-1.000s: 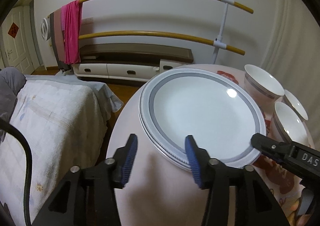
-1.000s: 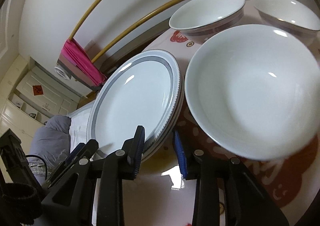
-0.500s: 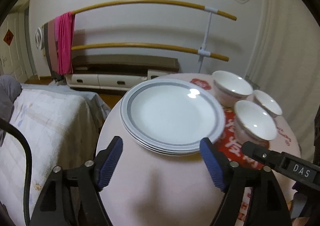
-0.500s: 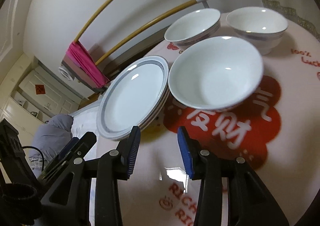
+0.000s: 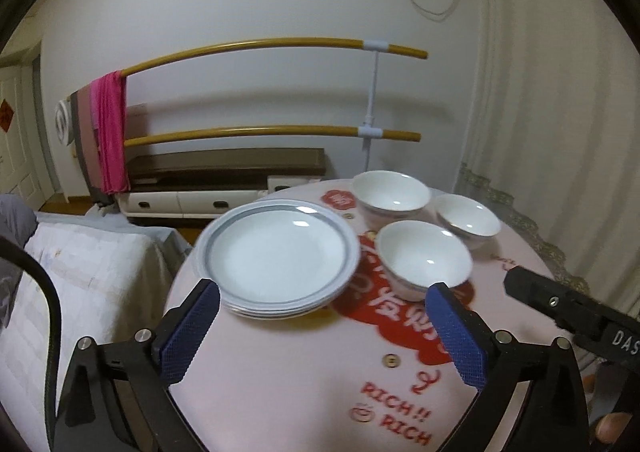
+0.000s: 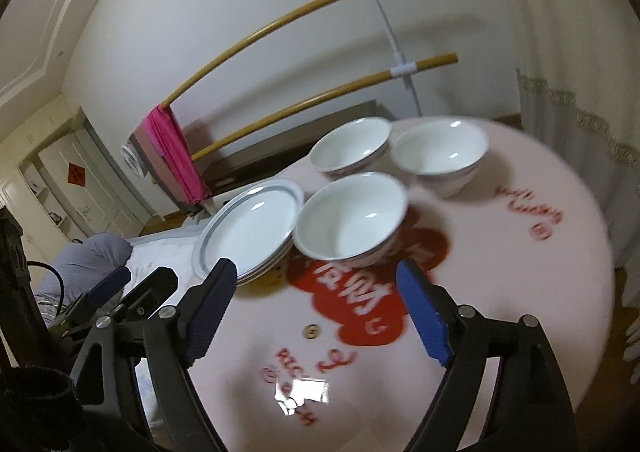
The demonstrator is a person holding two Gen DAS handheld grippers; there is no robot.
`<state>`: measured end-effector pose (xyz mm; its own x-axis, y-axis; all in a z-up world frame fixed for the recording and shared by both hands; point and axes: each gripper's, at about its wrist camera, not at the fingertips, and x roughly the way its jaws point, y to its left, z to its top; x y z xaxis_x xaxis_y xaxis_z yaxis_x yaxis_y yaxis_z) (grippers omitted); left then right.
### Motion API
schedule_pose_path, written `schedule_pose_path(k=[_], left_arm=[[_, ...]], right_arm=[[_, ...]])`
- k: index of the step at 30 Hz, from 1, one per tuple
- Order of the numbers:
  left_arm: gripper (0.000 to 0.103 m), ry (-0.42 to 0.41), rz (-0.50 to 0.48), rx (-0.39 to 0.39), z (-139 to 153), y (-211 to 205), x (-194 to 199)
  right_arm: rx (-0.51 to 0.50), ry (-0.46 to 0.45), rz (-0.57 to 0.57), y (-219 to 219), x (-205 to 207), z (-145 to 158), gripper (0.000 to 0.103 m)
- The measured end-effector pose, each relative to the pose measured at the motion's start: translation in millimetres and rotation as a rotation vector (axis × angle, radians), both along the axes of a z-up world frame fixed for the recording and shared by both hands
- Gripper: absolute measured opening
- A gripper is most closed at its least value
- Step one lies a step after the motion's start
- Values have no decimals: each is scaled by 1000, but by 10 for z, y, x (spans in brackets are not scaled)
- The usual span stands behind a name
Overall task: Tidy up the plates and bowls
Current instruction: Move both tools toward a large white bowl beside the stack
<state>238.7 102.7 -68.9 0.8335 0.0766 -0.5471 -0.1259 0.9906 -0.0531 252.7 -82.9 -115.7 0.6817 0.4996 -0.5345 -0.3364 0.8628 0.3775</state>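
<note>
Both of my hand-held grippers empty above the round pink counter (image 5: 280,392).

Left hand-held gripper (image 5: 320,336) and right hand-held gripper (image 6: 316,308) are opening wide, nothing between them; grey-rimmed white plate stack (image 5: 276,256) mid-frame, three white bowls (image 5: 424,260) right.

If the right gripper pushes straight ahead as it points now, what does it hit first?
Probably the nearest white ceramic bowl, centred ahead of the opening, empty jaws of the right gripper; depth is unclear.

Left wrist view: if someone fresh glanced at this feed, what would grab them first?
Probably the stack of grey-rimmed plates at the round table's left edge, with three white bowls clustered just right of it. Next, the big red emblem on the pink tablecloth, partly under the nearest bowl. Both grippers are opening and hold nothing.
</note>
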Motion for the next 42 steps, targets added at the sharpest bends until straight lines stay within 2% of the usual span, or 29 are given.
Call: schedule_pose_path(k=[2,7,13,19,25,27,28,30,34,36,37,38,42], left_arm=[[102,11,-9,-6,-5,-62,16],[102,46,-38,-5,-24,-219,203],[102,93,-49,-19,-50,-331,547],[102,125,-19,-3,-106,-329,893],[102,143,15,21,-150,-322,1135],[102,147,20,25,-160,-304,1195],[102,152,19,26,-167,-298,1240],[101,159,22,34,-211,-305,1309],[99,179,16,50,-267,-321,1446],[96,190,7,57,-305,-338,1500],[89,195,-1,61,-328,-339,1520],[87,202,-8,64,-338,-351,1549],[81,216,-49,48,-333,-372,1624]], right_arm=[[-16,-7,-15,-136,8,37,92],[-23,-6,-42,-426,65,44,93],[-38,15,-53,-572,237,3,93],[-88,59,-63,-542,588,-122,93],[-94,143,-5,-371,974,-320,88],[-92,161,15,-314,1059,-355,84],[-83,173,33,-286,1106,-376,80],[-87,196,60,-217,1200,-422,66],[-113,241,94,-106,1340,-547,54],[-118,253,107,-84,1374,-597,44],[-116,257,113,-85,1383,-615,39],[-116,259,117,-86,1388,-623,30],[-101,259,140,-117,1364,-625,16]])
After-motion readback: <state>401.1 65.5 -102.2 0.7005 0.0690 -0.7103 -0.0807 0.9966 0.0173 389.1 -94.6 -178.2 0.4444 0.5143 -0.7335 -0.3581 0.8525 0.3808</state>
